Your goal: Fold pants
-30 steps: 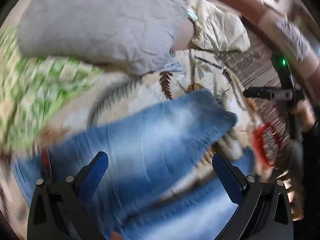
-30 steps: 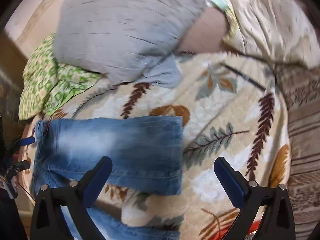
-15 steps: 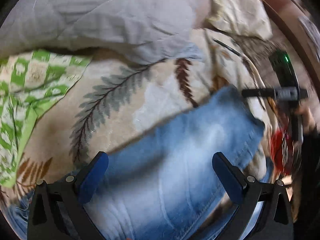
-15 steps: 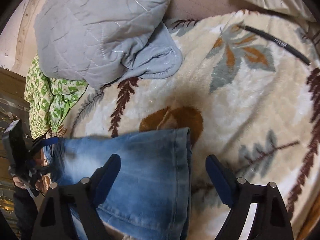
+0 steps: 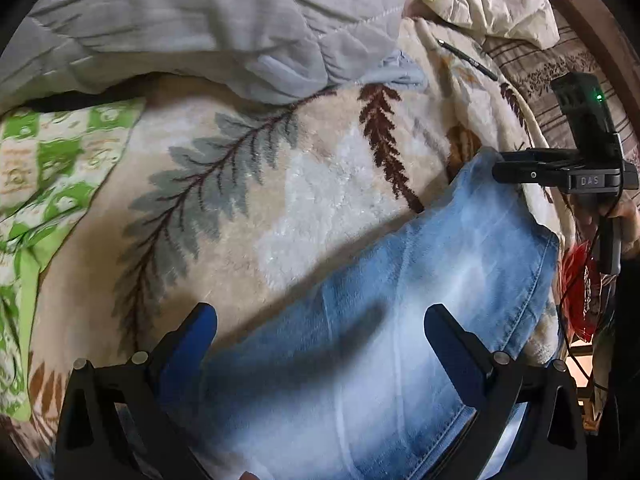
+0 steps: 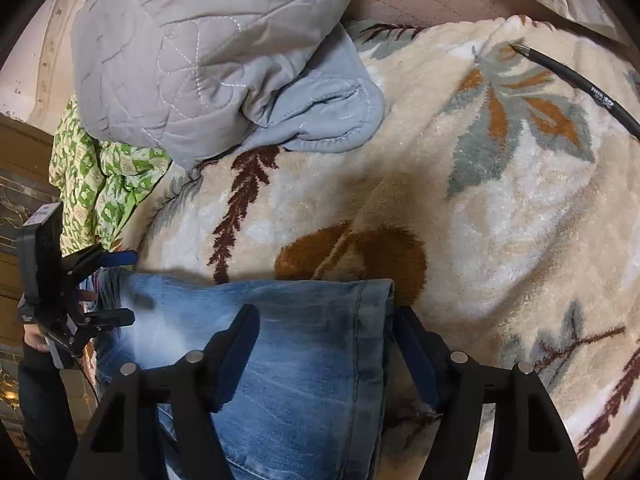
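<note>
Faded blue jeans (image 5: 404,320) are spread on a leaf-patterned fleece blanket (image 5: 304,184). Both the left gripper (image 5: 320,332) and right gripper (image 6: 326,340) are held released, jaws apart, over the denim; the hem (image 6: 370,344) lies between the right fingers.

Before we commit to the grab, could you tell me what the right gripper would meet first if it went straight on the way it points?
Most likely the jeans: the open right gripper straddles the hemmed leg end, which lies on the leaf-print blanket. Depth is unclear.
</note>
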The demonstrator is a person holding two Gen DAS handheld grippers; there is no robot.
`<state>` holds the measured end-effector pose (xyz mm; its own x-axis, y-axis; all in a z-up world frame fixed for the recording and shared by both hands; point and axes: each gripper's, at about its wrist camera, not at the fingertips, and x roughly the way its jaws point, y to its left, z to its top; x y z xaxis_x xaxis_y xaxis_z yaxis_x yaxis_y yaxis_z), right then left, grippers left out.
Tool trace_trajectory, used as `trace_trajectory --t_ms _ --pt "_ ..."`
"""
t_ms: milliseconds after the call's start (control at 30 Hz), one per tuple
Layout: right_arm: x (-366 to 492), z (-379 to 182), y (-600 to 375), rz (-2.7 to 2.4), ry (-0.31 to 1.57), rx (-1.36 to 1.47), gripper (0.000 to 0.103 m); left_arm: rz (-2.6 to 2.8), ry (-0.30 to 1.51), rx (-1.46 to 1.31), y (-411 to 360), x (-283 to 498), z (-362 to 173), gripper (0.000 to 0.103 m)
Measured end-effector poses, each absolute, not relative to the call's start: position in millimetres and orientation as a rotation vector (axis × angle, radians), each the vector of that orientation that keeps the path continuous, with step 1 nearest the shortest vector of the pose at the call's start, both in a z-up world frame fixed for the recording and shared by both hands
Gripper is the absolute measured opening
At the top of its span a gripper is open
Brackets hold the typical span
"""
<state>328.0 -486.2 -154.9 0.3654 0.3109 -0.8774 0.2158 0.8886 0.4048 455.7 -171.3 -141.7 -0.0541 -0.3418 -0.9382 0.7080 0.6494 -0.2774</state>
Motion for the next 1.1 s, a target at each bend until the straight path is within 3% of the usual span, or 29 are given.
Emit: trace_trajectory --t_ms 67,200,300,333,533,700,1100 --pt "329 -154 -486 0.068 1.206 0.499 0.069 -0.896 1.389 0.327 -174 458 -146 0.099" --pt "332 -154 -486 0.075 1.204 0.483 0.063 -0.904 1.403 0.347 -179 459 -153 0.072" --pt "332 -153 -484 0.073 1.213 0.449 0.054 -0.912 1.396 0.377 -179 455 -151 0.063" --pt "331 -152 -483 0.07 1.215 0.436 0.048 -0.914 1.396 0.382 -178 454 -149 0.052" --pt "329 -148 -473 0.047 1.219 0.338 0.011 -0.893 1.376 0.481 -192 442 -149 0.015" --pt "321 -133 -461 0.054 1.191 0.281 0.004 -0.881 1.321 0.53 -199 428 -136 0.007" --pt "235 -50 -425 0.041 1.021 0.102 0.003 -0.883 0.966 0.604 -153 317 -33 0.005"
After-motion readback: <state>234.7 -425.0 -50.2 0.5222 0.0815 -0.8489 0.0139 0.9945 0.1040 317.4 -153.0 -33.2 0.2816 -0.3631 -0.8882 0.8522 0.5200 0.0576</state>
